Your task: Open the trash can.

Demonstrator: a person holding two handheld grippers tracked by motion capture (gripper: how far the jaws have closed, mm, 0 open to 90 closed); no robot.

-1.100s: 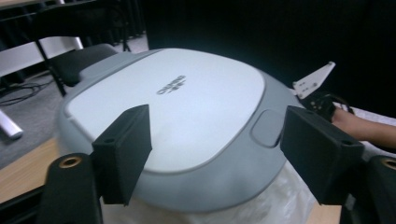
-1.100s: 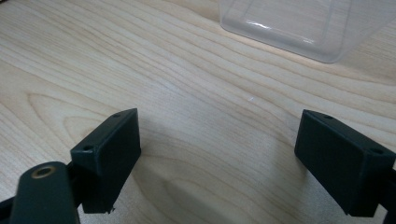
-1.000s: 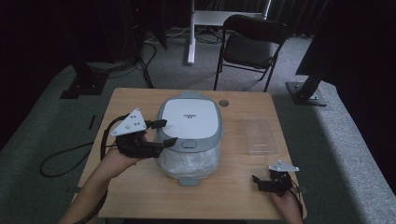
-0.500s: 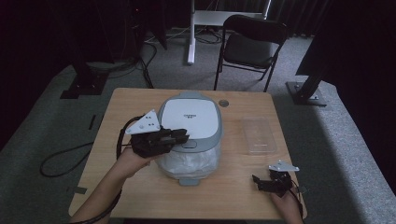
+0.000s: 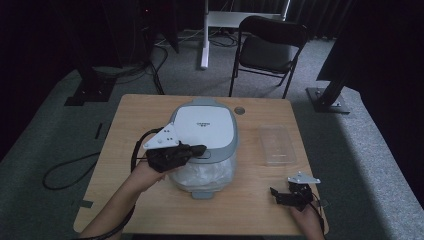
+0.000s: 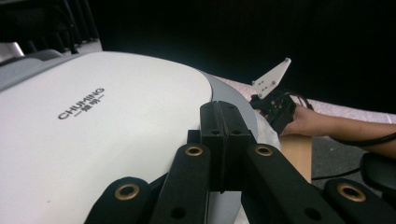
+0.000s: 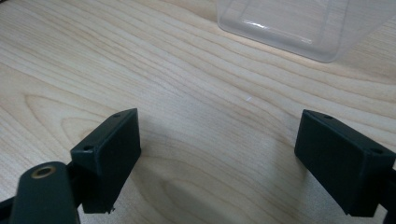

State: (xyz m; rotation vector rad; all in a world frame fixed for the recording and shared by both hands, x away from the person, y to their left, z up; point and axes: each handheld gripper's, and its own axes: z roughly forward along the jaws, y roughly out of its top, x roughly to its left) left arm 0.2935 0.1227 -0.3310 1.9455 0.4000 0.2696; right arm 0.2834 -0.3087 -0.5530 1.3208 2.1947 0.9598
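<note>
At the middle of the table (image 5: 125,130) stood the white-lidded cooker (image 5: 204,142). The left gripper (image 5: 199,148), jaws just pressed together on nothing, hovered over its lid's left edge; the right gripper (image 5: 273,192) rested spread near the front right corner.

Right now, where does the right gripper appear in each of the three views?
High view: the right gripper is at the bottom right, near the table's front edge.
Left gripper view: the gripper is right of centre, beyond the white lid.
Right gripper view: its open fingers rise from the bottom.
Shared landmark: the wooden table.
</note>
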